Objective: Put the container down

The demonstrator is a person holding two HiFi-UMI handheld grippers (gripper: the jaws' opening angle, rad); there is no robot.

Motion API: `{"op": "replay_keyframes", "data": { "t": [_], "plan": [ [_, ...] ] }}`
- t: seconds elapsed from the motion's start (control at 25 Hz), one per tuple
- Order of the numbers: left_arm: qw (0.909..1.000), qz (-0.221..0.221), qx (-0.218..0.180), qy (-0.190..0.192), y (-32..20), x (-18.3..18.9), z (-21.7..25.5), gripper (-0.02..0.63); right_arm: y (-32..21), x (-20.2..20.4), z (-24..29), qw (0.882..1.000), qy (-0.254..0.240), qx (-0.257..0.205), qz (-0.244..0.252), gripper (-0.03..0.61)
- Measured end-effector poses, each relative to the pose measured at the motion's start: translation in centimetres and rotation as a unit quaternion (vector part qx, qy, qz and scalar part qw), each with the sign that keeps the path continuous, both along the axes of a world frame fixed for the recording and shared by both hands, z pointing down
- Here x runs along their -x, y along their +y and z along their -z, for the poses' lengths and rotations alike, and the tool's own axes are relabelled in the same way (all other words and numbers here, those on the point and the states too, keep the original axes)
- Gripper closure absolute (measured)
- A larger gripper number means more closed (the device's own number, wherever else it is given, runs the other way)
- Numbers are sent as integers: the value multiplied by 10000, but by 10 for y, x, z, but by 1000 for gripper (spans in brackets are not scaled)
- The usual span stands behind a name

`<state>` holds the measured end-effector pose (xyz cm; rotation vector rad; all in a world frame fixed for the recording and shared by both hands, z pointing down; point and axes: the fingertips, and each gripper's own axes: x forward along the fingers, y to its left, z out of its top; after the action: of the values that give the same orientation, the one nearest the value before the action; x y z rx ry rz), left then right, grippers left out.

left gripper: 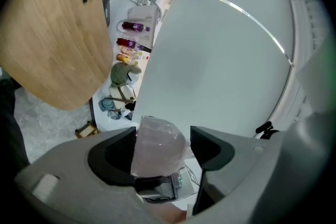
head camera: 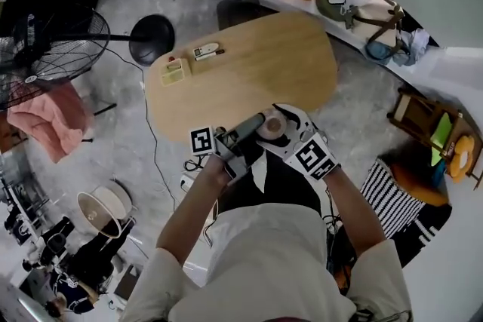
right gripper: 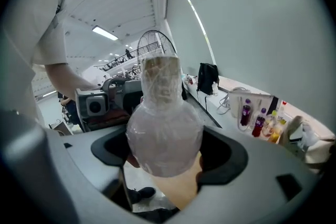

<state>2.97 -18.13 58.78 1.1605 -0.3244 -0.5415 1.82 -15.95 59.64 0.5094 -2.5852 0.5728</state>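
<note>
- Head view: both grippers meet at the near edge of the wooden table (head camera: 249, 72), right in front of the person. The left gripper (head camera: 253, 124) comes in from the left and the right gripper (head camera: 290, 130) from the right. The container (head camera: 273, 127), wrapped in clear film, sits between them.
- Still the head view: the far-left part of the table has a remote (head camera: 205, 51) and a small yellow box (head camera: 173, 73), both well apart from the container. A floor fan (head camera: 53, 49) stands off to the left.
- Left gripper view: the left gripper (left gripper: 161, 136) has its jaws partly closed onto one film-wrapped end of the container (left gripper: 157, 157). The wrap is pressed against one jaw and looks to be just touching the other. Beyond it there's the table (left gripper: 52, 34) and a row of bottles (left gripper: 134, 27) on a white counter.
- Right gripper view: the right gripper (right gripper: 164, 152) is clamped on the round belly of the container (right gripper: 164, 128), which fills the gap from jaw to jaw. The neck sticks out past the jaws. Behind it you can see the fan (right gripper: 155, 42), and the bottles (right gripper: 245, 112) are off to the right.
</note>
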Motion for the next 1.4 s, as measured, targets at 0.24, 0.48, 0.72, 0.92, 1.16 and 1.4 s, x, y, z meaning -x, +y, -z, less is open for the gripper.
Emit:
{"op": "replay_keyframes", "data": {
  "t": [0.24,0.48,0.72,0.92,1.16,1.4],
  "plan": [
    [9991,111,341,-228,-27,-13,-70,301,-30,-16,-68,9995,-39,326,-1,190],
    [9961,240,668,-520,-37,-3,-144,301,-57,-27,-139,9968,-70,756,-253,190],
    [9909,214,1036,-827,-21,25,-230,301,-61,-29,-224,9956,289,826,-327,190],
    [9903,228,1076,-845,-13,41,-276,301,-64,-28,-298,9932,517,889,-552,190],
    [9909,391,1065,-725,-14,56,-314,301,-71,-26,-379,9874,676,1026,-1001,190],
    [9940,376,868,-556,-13,62,-328,301,-78,-23,-429,9816,832,996,-1402,190]
  ]
}}
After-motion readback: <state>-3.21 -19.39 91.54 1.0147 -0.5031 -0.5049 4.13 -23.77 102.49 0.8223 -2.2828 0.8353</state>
